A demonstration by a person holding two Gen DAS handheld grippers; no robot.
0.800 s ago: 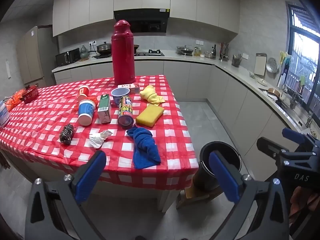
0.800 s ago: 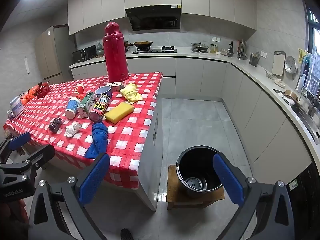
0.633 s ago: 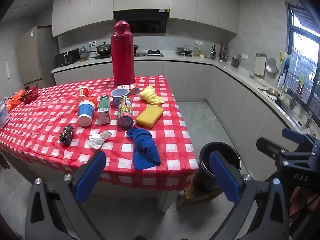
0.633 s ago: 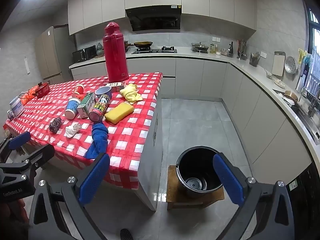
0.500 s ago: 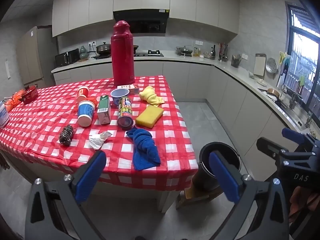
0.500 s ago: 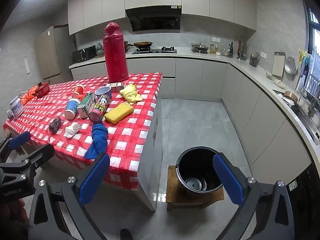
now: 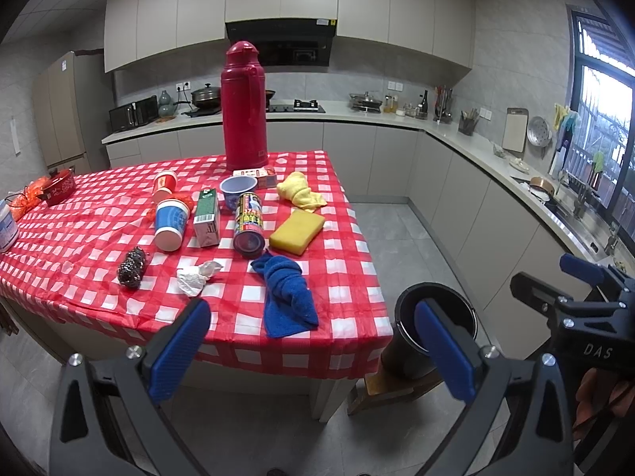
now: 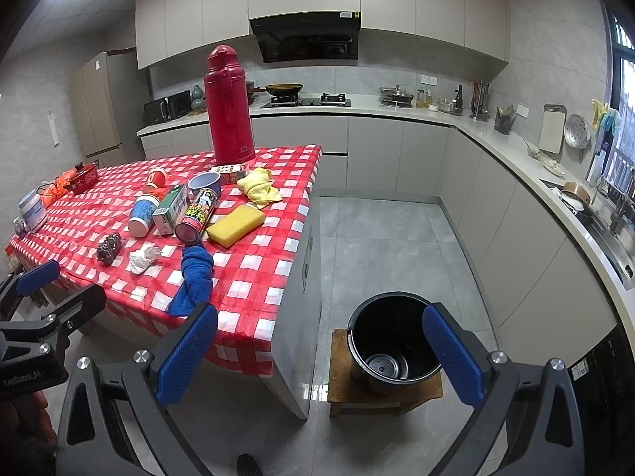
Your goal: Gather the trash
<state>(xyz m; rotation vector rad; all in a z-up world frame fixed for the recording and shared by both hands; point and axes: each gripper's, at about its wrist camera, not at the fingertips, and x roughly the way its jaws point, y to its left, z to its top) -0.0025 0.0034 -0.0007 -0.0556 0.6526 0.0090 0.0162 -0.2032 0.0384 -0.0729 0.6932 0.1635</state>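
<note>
A table with a red checked cloth [image 7: 99, 214] [image 8: 254, 261] carries a crumpled white tissue [image 7: 196, 277] [image 8: 143, 258], a blue paper cup on its side [image 7: 170, 224] [image 8: 143, 214], a green carton [image 7: 207, 218] [image 8: 171, 209], a lying spray can [image 7: 249, 224] [image 8: 197, 216] and a red cup [image 7: 164, 184]. A black bin [image 7: 456, 313] [image 8: 391, 343] stands on a low wooden stool right of the table. My left gripper [image 7: 313, 351] hangs open, short of the table's front edge. My right gripper [image 8: 319, 357] is open over the floor, just before the bin. Both hold nothing.
Also on the table: a tall red thermos [image 7: 243, 107], blue bowl [image 7: 238, 188], yellow sponge [image 7: 297, 230], yellow cloth [image 7: 299, 192], blue cloth [image 7: 289, 293], steel scourer [image 7: 133, 265], red pot [image 7: 59, 190]. Counters run along the back and right walls; grey floor lies between.
</note>
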